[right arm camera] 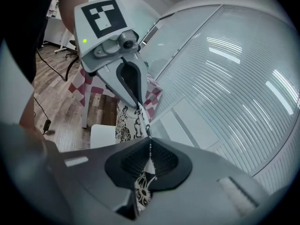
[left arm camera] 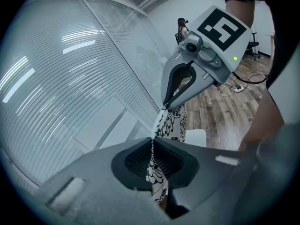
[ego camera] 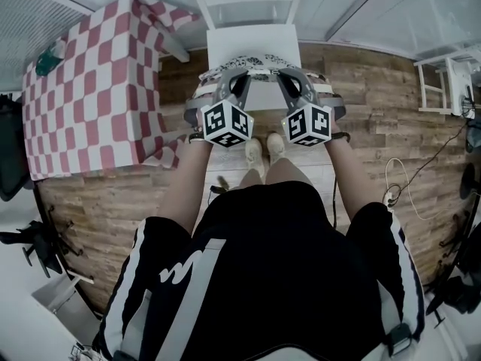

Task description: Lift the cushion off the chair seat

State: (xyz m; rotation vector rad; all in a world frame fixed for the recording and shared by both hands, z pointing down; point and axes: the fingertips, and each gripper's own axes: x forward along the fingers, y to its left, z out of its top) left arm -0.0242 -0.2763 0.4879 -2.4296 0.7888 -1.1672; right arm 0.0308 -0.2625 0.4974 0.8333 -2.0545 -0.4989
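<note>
Our left tongs (left arm camera: 151,146) and right tongs (right arm camera: 149,149) are clamped on the cushion (left arm camera: 176,121) edge. It hangs at 12 o'clock, apparently clear of the chair seat (left arm camera: 196,137); the lift looks nearly complete.

Black-and-white floral cushion (ego camera: 259,60) hangs lifted, edge up, above white chair seat (ego camera: 252,40)

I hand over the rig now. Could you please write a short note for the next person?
Left gripper: shut on one end of the cushion.
Right gripper: shut on its other end.
Cushion: hangs between the grippers, over the white seat. I cannot tell if it is fully clear.
Done: both grips.
Left: raise it clear of the seat.
</note>
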